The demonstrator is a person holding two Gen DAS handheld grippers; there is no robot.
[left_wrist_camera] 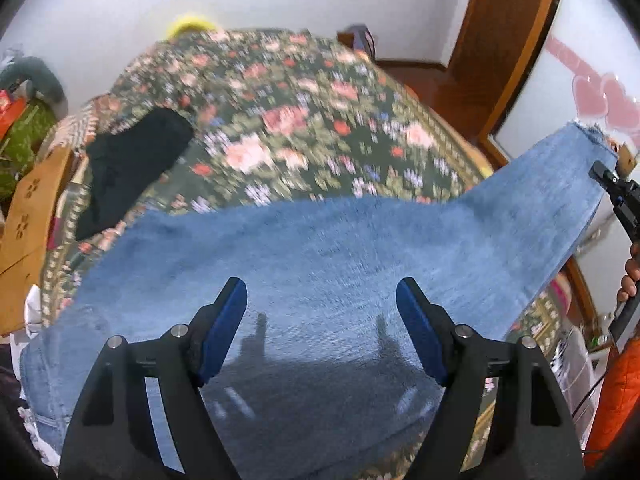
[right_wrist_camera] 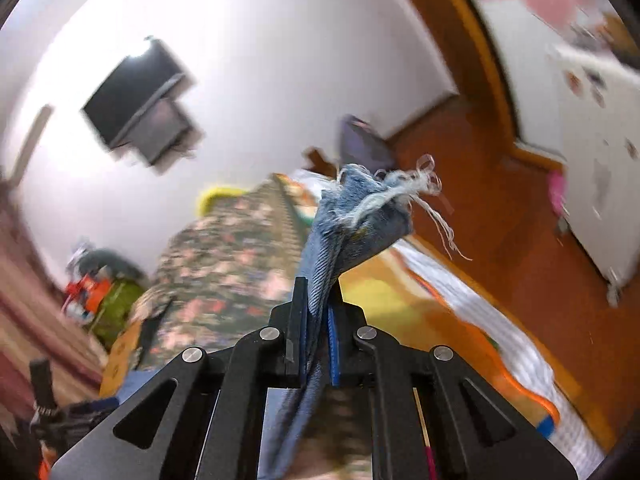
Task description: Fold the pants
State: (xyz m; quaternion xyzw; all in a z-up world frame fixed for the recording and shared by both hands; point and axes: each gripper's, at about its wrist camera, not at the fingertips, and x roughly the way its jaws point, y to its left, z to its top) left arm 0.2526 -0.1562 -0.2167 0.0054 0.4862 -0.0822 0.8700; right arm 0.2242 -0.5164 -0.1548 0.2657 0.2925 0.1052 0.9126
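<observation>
Blue jeans (left_wrist_camera: 320, 248) lie spread across a bed, one leg lifted toward the right. My left gripper (left_wrist_camera: 320, 288) hovers open just above the denim, its blue pads wide apart with nothing between them; its shadow falls on the cloth. My right gripper (right_wrist_camera: 318, 292) is shut on the frayed hem (right_wrist_camera: 368, 208) of that raised leg, the fabric pinched between the pads and hanging down below. In the left wrist view the right gripper (left_wrist_camera: 600, 172) shows at the far right, at the leg's end, with a person's hand (left_wrist_camera: 630, 276) behind it.
The bed has a dark floral cover (left_wrist_camera: 280, 112) with a black garment (left_wrist_camera: 132, 168) lying on its left part. A brown cardboard piece (left_wrist_camera: 28, 216) stands at the left edge. A wooden door frame (left_wrist_camera: 508, 40) and red-brown floor (right_wrist_camera: 500, 240) lie beyond the bed.
</observation>
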